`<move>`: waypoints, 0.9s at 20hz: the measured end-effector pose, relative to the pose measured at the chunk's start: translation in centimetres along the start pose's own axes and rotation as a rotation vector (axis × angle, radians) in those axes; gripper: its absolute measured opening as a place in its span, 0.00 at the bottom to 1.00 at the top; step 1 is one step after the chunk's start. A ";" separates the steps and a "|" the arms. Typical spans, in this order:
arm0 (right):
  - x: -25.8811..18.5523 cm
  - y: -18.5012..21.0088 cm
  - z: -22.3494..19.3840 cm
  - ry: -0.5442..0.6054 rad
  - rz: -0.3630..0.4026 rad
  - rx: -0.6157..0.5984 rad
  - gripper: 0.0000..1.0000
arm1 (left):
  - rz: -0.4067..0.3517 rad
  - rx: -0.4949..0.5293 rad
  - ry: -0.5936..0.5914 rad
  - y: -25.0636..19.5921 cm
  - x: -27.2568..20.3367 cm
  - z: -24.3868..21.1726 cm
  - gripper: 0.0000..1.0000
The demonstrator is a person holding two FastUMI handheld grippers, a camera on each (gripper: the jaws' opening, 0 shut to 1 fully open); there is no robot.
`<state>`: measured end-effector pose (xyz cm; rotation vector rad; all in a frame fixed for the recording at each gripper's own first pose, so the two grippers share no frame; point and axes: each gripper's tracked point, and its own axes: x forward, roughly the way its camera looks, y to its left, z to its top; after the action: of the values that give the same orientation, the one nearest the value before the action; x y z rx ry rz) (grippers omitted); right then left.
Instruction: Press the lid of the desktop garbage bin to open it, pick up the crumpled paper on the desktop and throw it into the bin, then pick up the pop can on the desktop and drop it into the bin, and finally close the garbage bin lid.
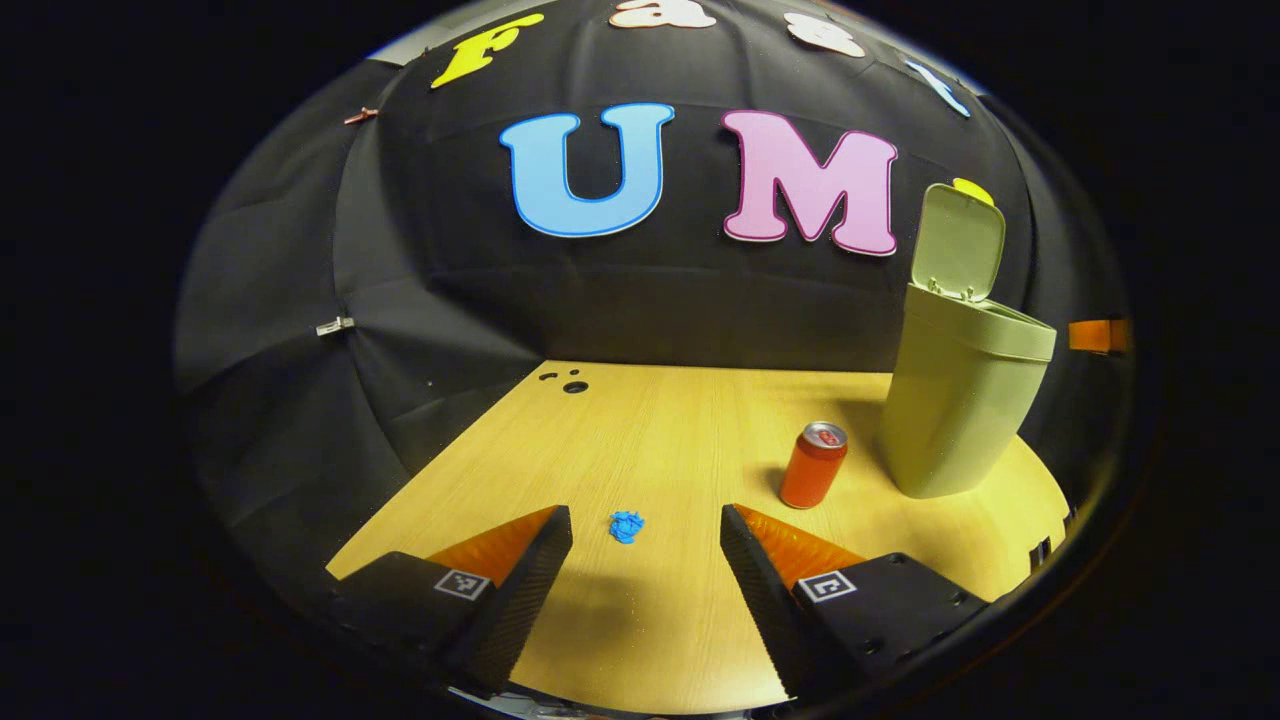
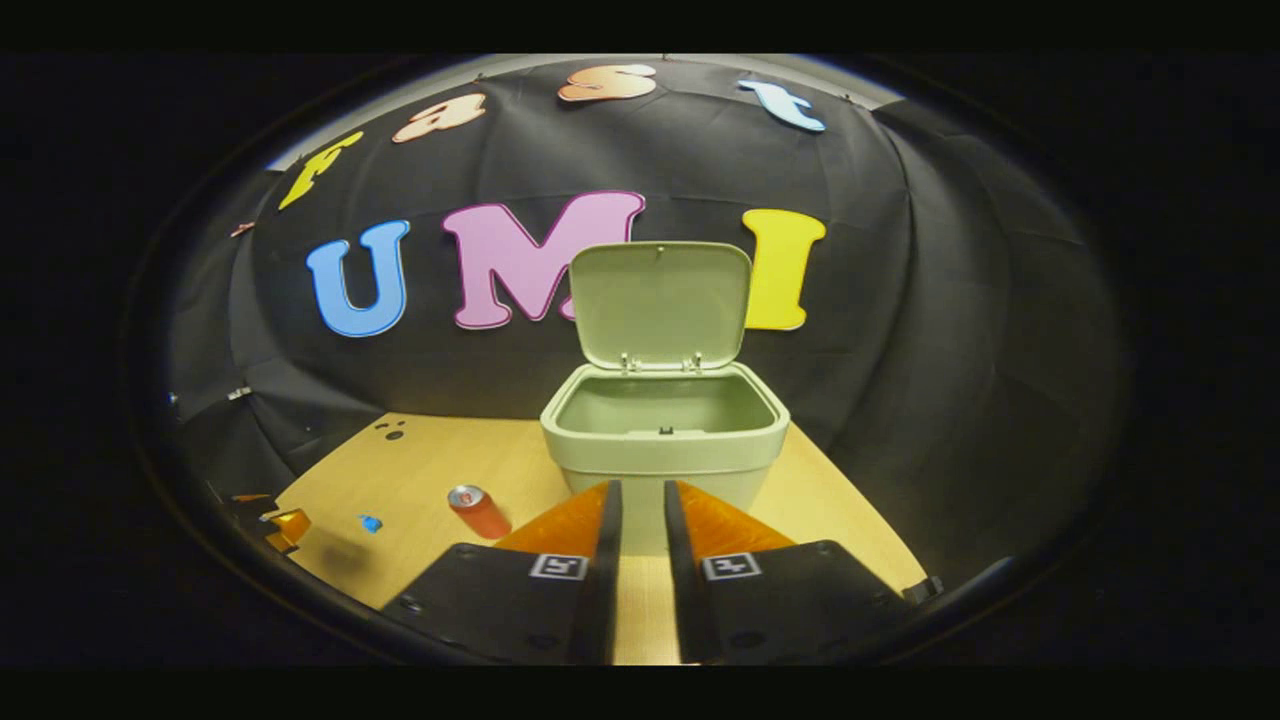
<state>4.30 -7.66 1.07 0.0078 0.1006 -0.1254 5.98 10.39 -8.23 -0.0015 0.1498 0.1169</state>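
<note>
On desk [image 1: 680,420]: bin [image 1: 965,400] lid [image 1: 957,243] up; can [image 1: 813,465] label unreadable; left hand-held gripper [image 1: 646,540] wide, right hand-held gripper [image 2: 642,520] narrow, empty.

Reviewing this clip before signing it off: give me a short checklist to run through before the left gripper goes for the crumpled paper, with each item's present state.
1. Bin lid open: ok, it stands upright behind the bin mouth.
2. Bin inside free of paper and can: ok as far as the right gripper view shows.
3. Crumpled paper on the desktop, lined up ahead between the left gripper fingers: ok.
4. Left gripper open wide enough for the paper: ok.
5. Pop can upright and apart from the paper: ok, it stands between the paper and the bin.
6. Right gripper out of the way: cannot tell; it sits in front of the bin, fingers nearly together, holding nothing.
</note>
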 end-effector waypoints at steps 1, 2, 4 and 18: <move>-0.3 0.1 -0.6 0.010 0.005 0.008 0.42 | 0.004 -0.001 0.005 0.4 0.7 -0.4 0.96; -0.6 0.1 -1.2 0.022 0.003 0.011 0.53 | 0.009 -0.001 0.010 0.8 1.4 -0.6 0.96; -1.2 -0.2 -2.6 0.055 -0.004 0.010 0.69 | 0.030 -0.003 0.019 2.0 3.1 -1.0 0.96; -1.2 -1.8 -6.5 0.195 -0.044 0.048 0.99 | 0.040 -0.012 0.182 2.4 13.8 -7.2 0.96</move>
<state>2.24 -9.26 -5.29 0.0658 0.2929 -0.1711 18.19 14.35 -17.40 -0.0208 0.3313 0.1578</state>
